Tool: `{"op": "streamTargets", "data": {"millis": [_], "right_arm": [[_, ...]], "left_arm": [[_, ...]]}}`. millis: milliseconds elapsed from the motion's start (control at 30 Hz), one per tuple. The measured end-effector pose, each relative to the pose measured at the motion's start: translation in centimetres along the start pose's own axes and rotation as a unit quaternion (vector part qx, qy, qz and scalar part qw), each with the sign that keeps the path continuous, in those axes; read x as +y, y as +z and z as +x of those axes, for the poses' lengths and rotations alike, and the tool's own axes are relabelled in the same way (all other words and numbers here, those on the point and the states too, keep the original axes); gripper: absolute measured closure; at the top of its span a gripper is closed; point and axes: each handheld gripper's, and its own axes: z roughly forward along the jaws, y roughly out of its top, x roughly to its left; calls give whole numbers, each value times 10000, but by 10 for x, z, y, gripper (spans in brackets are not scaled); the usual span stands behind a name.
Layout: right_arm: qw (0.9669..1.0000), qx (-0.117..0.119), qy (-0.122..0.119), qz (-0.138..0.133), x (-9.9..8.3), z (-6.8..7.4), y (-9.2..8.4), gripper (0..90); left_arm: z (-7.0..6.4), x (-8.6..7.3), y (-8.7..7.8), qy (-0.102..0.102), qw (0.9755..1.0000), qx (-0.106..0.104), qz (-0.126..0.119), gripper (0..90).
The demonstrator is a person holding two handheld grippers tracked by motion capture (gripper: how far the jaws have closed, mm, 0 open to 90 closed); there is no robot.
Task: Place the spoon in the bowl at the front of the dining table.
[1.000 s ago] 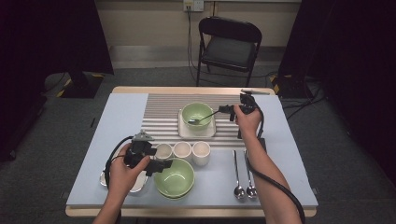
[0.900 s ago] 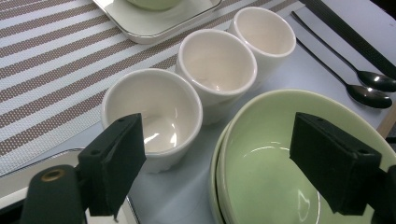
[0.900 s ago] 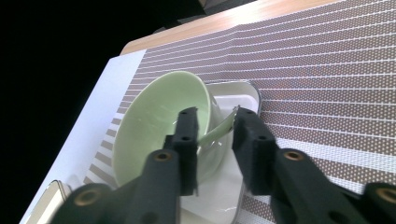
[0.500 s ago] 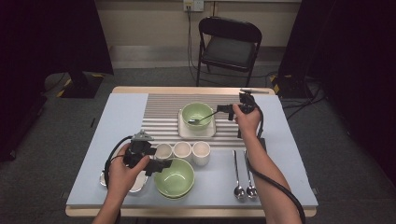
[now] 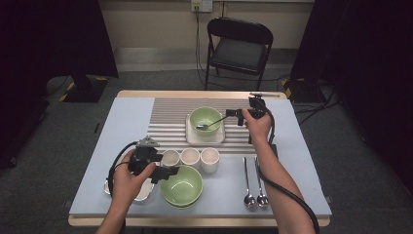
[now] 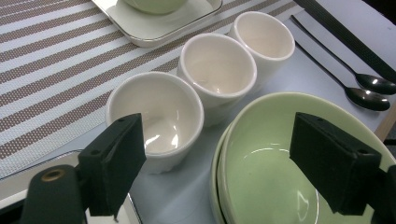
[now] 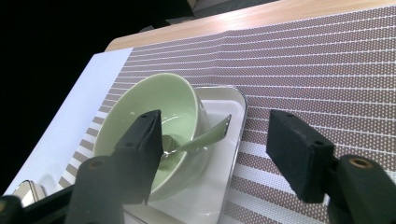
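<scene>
The right gripper [image 5: 233, 115] is sitting a bit right of center in the high view, jaws spread wide and having just been opening, with nothing pinched between them. The spoon [image 7: 198, 139] it's pointing at is lying loose in the green bowl [image 7: 154, 119], scoop end down inside and handle sticking out over the rim toward the right, clear of both pads. That bowl is sitting on a white tray [image 7: 224, 161] on the striped mat [image 7: 317, 70], center of the right gripper view.

Down in the lower left of the high view, the left gripper [image 5: 167, 172] is hanging with its jaws spread too, gripping nothing. In its own view they're straddling the rim of a second bowl [image 6: 271, 158], lower right of that frame, which seems to be stacked in another one. Three white cups [image 6: 217, 70] are lining up in a row just beside it, running toward the upper right, and two spoons [image 6: 369, 91] are lying at the right edge.
</scene>
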Motion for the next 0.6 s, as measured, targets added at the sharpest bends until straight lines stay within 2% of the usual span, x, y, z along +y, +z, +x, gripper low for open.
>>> {"op": "streamTargets", "data": {"millis": [200, 300, 600], "right_arm": [[9998, -107, -120, 71, -1, -1, -1, 316], [9993, -230, -272, 134, -1, 0, -1, 294], [9982, -373, -409, 215, -3, -2, -4, 271]], "left_arm": [[2, -1, 0, -5, 10000, 10, 17, 177], [1, -1, 0, -33, 10000, 18, -15, 177], [3, -1, -3, 11, 10000, 44, -3, 177]]}}
